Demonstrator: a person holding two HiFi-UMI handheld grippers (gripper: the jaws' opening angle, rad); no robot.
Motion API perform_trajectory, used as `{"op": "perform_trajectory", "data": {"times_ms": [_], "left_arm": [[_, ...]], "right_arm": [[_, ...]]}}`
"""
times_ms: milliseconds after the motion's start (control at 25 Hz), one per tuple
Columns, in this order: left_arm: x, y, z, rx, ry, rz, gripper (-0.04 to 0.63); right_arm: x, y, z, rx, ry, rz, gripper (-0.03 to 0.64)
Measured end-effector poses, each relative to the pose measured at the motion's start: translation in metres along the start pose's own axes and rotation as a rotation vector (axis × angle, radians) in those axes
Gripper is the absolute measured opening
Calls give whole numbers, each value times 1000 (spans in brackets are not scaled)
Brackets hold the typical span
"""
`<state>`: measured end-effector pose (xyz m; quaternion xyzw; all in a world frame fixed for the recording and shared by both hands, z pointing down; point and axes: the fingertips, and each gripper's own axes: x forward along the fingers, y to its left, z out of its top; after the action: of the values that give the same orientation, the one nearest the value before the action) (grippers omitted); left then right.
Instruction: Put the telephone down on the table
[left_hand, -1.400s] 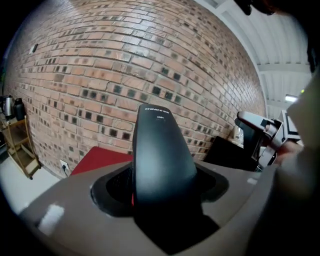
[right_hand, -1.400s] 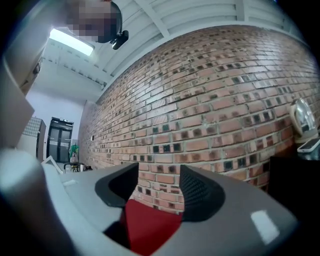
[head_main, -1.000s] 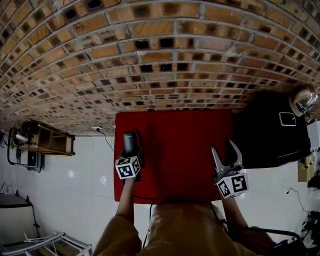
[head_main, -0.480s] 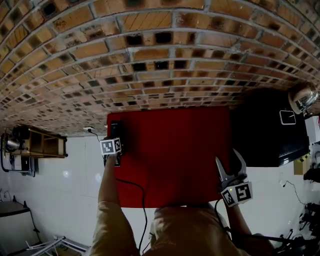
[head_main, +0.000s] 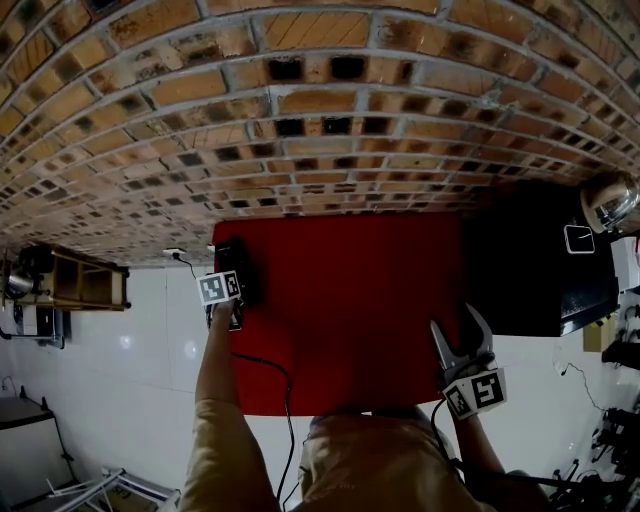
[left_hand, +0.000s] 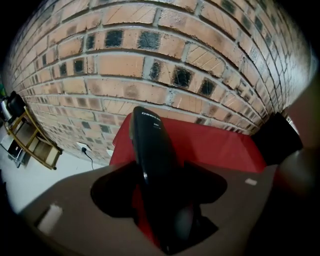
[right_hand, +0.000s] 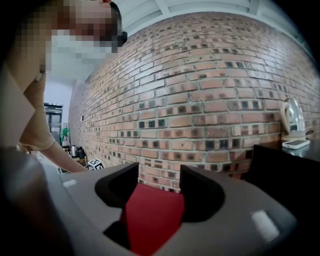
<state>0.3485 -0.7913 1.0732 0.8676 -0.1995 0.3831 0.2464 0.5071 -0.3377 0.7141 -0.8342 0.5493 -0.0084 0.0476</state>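
Note:
The black telephone handset (left_hand: 150, 150) runs lengthwise between the jaws of my left gripper (left_hand: 157, 172), which is shut on it. In the head view this gripper (head_main: 235, 265) is at the far left edge of the red table (head_main: 350, 300), and the telephone (head_main: 244, 284) shows dark beside the marker cube, low over the cloth. Whether it rests on the table I cannot tell. My right gripper (head_main: 459, 330) hangs near the table's front right corner, open with nothing between its fingers; only red table (right_hand: 155, 215) shows through its jaws (right_hand: 152, 187).
A brick wall (head_main: 330, 120) stands behind the table. A black counter (head_main: 540, 260) with a kettle (head_main: 605, 200) adjoins the right side. A wooden shelf (head_main: 85, 280) stands on the white floor at left. A black cable (head_main: 270, 380) trails from the left arm.
My left gripper carried the telephone leftward and away from me, down to the table's far left edge. The right gripper sank a little toward the front right corner.

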Motion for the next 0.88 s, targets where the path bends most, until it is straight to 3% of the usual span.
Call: {"op": "perform_trajectory", "data": {"times_ms": [120, 200, 320, 480, 560, 680, 880], "left_arm": [[0, -12, -1, 16, 24, -15, 329], [-1, -20, -1, 13, 32, -31, 413], [-8, -25, -1, 3, 19, -45, 484], [-37, -31, 9, 4, -46, -53, 508], [-68, -39, 25, -6, -145, -53, 508], [-138, -70, 59, -5, -369, -49, 508], [-286, -187, 110, 134, -758, -91, 506]], "right_arm": [[3, 10, 4, 0, 4, 21, 249], [3, 15, 11, -6, -1, 34, 249], [4, 21, 18, -12, -8, 56, 249], [7, 23, 27, -1, -23, 61, 249], [8, 23, 34, 5, -40, 62, 249], [10, 21, 48, 14, -72, 63, 249], [5, 13, 88, 48, -157, 51, 249]]}}
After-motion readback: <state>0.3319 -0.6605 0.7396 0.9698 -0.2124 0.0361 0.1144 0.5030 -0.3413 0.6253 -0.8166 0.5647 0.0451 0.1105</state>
